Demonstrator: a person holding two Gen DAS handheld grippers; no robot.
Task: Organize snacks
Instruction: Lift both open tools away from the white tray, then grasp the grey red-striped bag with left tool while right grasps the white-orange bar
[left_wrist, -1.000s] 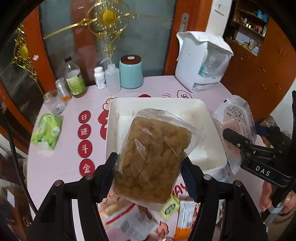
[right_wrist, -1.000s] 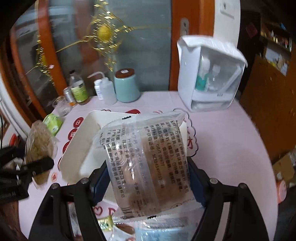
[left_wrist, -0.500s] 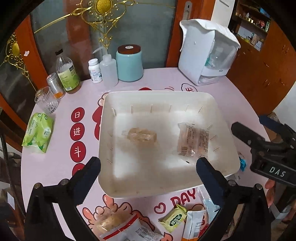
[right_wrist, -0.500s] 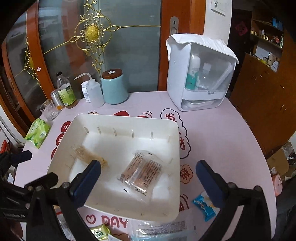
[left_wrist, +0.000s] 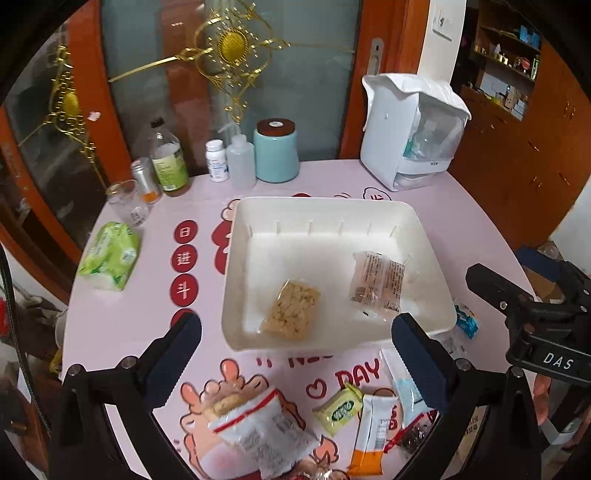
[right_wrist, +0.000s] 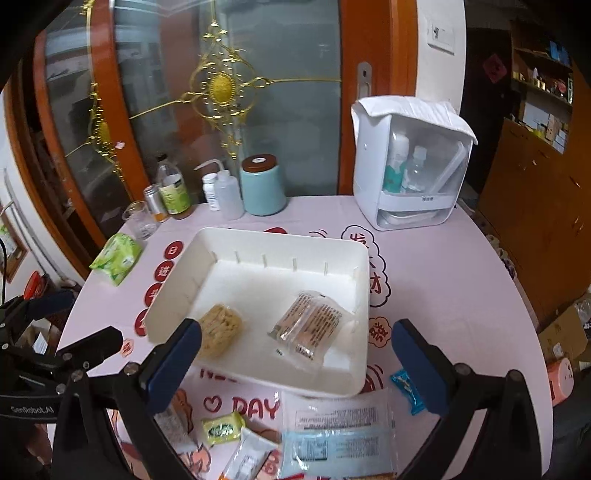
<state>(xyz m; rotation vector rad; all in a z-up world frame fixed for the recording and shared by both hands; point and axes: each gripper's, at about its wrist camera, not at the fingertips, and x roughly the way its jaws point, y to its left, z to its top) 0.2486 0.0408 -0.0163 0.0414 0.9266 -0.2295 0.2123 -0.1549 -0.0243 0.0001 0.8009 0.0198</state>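
A white tray (left_wrist: 325, 210) sits mid-table and also shows in the right wrist view (right_wrist: 280, 236). In it lie a beige crispy snack pack (left_wrist: 291, 309) (right_wrist: 218, 328) and a clear printed snack pack (left_wrist: 378, 282) (right_wrist: 309, 328). Loose snacks lie in front of the tray: a red-striped bag (left_wrist: 258, 428), a small green pack (left_wrist: 339, 408) (right_wrist: 221, 428), an orange-white pack (left_wrist: 371, 432), a clear flat pack (right_wrist: 336, 428) and a small blue candy (right_wrist: 408, 391). My left gripper (left_wrist: 295, 365) is open and empty above the front snacks. My right gripper (right_wrist: 295, 369) is open and empty over the tray's front edge.
At the table's back stand a teal jar (left_wrist: 276, 151), bottles (left_wrist: 168, 158), a glass (left_wrist: 127, 203) and a white storage box (left_wrist: 410, 136). A green tissue pack (left_wrist: 110, 254) lies at the left. The round table's edge (right_wrist: 532, 332) curves at the right.
Both grippers opened and dropped their snack packs into the tray, then pulled back toward the table's front. The packs now lie flat in the tray.
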